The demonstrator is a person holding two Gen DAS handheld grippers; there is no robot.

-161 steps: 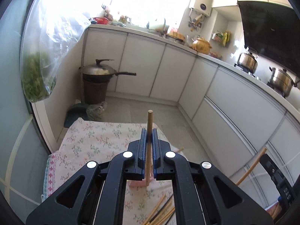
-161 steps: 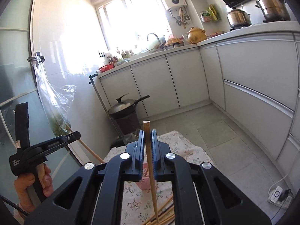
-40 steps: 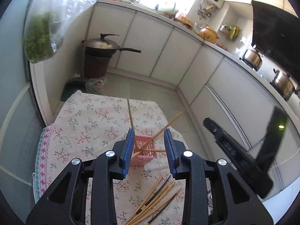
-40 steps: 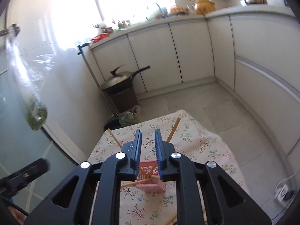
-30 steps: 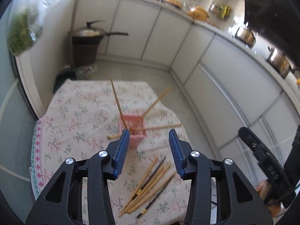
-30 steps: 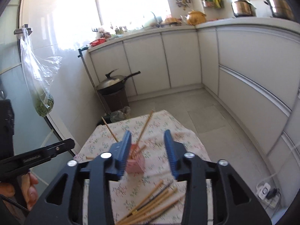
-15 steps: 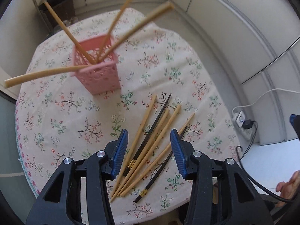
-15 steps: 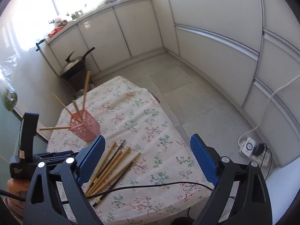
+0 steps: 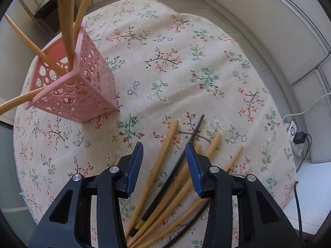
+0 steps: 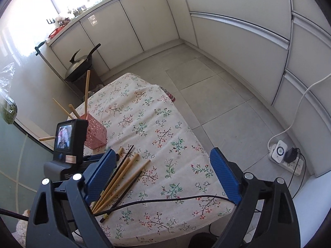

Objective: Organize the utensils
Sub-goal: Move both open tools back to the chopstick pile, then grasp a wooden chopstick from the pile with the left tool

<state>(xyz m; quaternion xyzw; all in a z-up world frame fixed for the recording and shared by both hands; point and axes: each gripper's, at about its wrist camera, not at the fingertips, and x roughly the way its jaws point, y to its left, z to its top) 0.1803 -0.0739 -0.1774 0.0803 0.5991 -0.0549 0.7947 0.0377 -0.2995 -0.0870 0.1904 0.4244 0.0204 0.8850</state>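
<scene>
The chopsticks lie in a loose pile on the flowery cloth near the pink basket; they look light, hard and thin, so we think we should pinch one near its middle with our left gripper, whose jaws are closing over the pile with nothing pinched, while our right gripper hangs wide and empty.

Floral tablecloth; lidded wok; power strip on floor.

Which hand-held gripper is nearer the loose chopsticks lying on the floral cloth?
Left. The left hand-held gripper is closing over the loose chopsticks, one between its jaws; the right hand-held gripper hangs wide open, farther back.
</scene>
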